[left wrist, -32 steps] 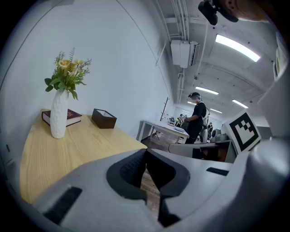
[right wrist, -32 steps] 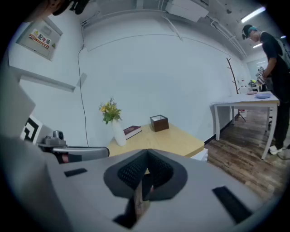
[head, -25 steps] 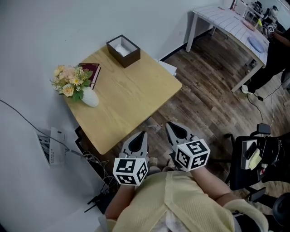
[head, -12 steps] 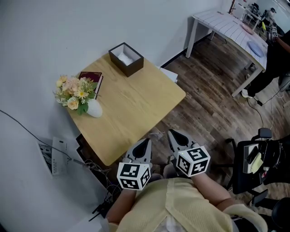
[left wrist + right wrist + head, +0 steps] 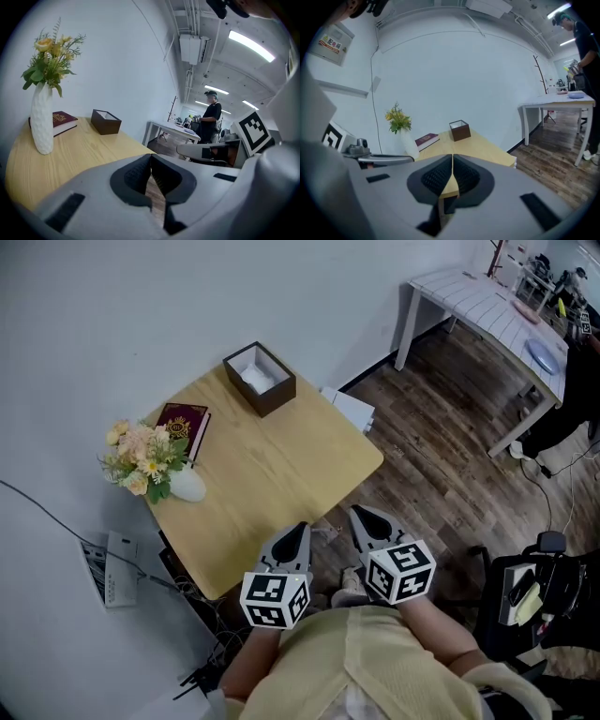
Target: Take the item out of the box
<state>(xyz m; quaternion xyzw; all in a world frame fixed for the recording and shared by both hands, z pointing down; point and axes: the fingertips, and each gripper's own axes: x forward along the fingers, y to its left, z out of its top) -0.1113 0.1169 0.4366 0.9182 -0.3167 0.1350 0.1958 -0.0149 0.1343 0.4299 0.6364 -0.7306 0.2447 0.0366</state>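
A dark brown open box (image 5: 260, 379) with a white lining stands at the far corner of the wooden table (image 5: 272, 474); it also shows as the box (image 5: 105, 122) and the box (image 5: 460, 130) in the gripper views. What lies inside it I cannot make out. My left gripper (image 5: 298, 528) and right gripper (image 5: 357, 513) are both shut and empty, held close to my body just off the table's near corner. Their jaws meet tip to tip in both gripper views, the left gripper (image 5: 150, 158), the right gripper (image 5: 452, 159).
A white vase of flowers (image 5: 150, 458) and a red book (image 5: 182, 423) sit at the table's left side. Cables and a power strip (image 5: 112, 554) lie on the floor by the wall. A white table (image 5: 487, 306), a person (image 5: 211, 117) and office chairs (image 5: 525, 568) stand to the right.
The view has shifted a little, so the table and box sit slightly further right and lower in frame. Both grippers stay shut, close to my body.
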